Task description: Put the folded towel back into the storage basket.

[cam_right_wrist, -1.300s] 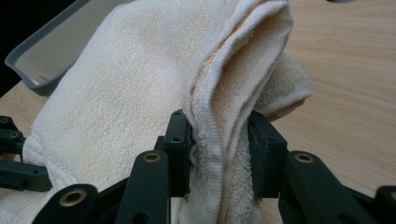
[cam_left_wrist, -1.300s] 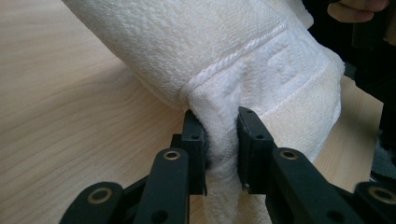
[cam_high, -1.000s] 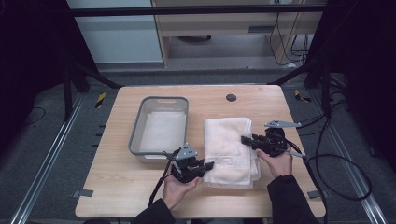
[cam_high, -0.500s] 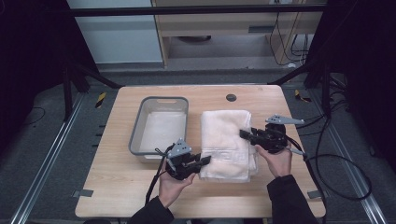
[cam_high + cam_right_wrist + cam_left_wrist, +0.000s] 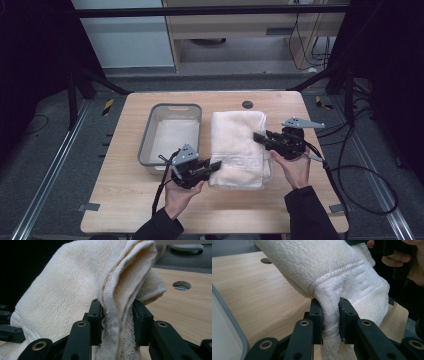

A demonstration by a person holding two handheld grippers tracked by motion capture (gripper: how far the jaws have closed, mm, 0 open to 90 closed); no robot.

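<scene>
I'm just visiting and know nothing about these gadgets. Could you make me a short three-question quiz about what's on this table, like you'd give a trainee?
1. True or false: both grippers are clamped on the folded towel.
2. What stands on the table directly beside the towel? A) a grey tub B) a stack of plates C) a kettle
3. Which side of the towel does the right gripper grip, seen from the high view?

Key
1. True: the left gripper pinches a bunched edge, and in the right gripper view several layers sit between the jaws.
2. A, the grey tub.
3. Its right edge, about halfway along.
</scene>
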